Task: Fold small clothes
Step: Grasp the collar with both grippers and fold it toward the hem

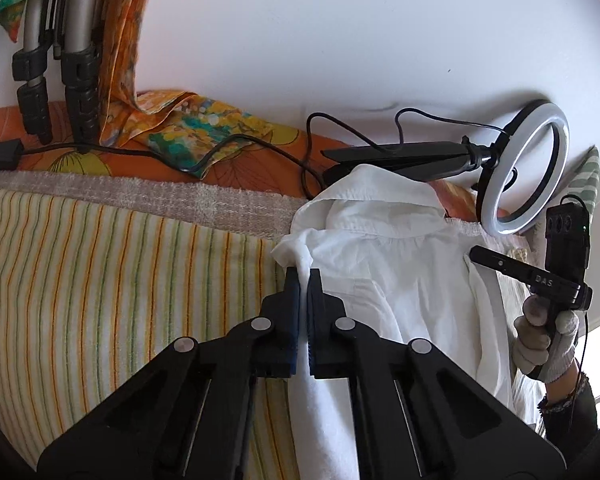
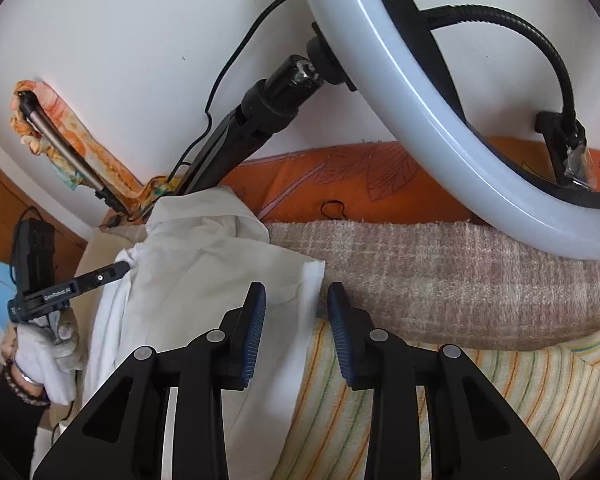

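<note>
A small white shirt (image 1: 396,264) lies on a striped yellow cloth (image 1: 100,264). My left gripper (image 1: 303,276) is shut on a fold of the shirt's left edge, which runs between its pads. The shirt also shows in the right wrist view (image 2: 204,272), with its collar toward the wall. My right gripper (image 2: 296,300) is open and empty just above the shirt's right edge; it also shows in the left wrist view (image 1: 476,254) at the shirt's right side. The left gripper shows in the right wrist view (image 2: 125,267) at the shirt's left edge.
A ring light (image 2: 440,120) on a black stand (image 1: 400,156) lies close behind the shirt by the white wall. Black cables (image 1: 236,144) run over an orange floral cover (image 2: 340,184). A grey woven blanket (image 2: 460,272) borders the striped cloth. Folded tripod legs (image 1: 76,80) lean at back left.
</note>
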`<state>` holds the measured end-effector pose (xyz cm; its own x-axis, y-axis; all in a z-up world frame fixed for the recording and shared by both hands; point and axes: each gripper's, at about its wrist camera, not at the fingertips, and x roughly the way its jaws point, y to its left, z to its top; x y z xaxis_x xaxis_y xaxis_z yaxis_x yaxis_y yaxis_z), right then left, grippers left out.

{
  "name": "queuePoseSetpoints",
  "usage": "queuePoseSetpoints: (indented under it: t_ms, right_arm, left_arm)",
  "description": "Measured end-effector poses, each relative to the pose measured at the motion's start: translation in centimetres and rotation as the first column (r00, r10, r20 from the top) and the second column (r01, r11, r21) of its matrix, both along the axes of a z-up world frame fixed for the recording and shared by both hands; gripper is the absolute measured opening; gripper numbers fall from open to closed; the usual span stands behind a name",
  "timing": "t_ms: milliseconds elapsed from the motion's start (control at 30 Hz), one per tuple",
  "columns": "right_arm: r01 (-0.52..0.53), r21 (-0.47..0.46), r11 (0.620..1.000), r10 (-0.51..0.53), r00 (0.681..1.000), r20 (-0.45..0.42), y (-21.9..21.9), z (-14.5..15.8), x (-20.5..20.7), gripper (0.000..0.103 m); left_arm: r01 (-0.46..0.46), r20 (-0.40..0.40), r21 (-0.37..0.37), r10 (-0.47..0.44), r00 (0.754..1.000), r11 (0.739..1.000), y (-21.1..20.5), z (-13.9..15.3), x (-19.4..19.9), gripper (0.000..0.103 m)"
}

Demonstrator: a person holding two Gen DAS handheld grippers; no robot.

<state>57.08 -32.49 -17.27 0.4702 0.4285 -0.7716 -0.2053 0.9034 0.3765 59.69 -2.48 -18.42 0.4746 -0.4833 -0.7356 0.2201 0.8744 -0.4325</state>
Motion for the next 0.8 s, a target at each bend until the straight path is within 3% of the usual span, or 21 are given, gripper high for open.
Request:
queuePoseSetpoints:
  t_ms: [133,400,800]
  right_arm:
    - [-0.011,-0.077,0.997,0.015,0.999,0.045,1.2,0.9,-0.4,0.001]
    - [0.010,-0.077,0.997,0.002,0.989,0.148,1.0,4.6,-2.3,0.001]
    - [0.030,-0.089,0.996,-0.005,0.962,0.273,1.5,10.3,-9.9,0.001]
  left_arm:
    - [0.003,0.044,0.005,-0.004,0.999,1.000,0.1,1.2,-0.5,0.000]
    - [0.022,0.157,0.012,-0.023,0.987,1.000,0.5,4.8,-3.1,0.000]
    - [0.037,0.312,0.084,-0.062,0.948,0.996,-0.1,10.9,-11.7,0.000]
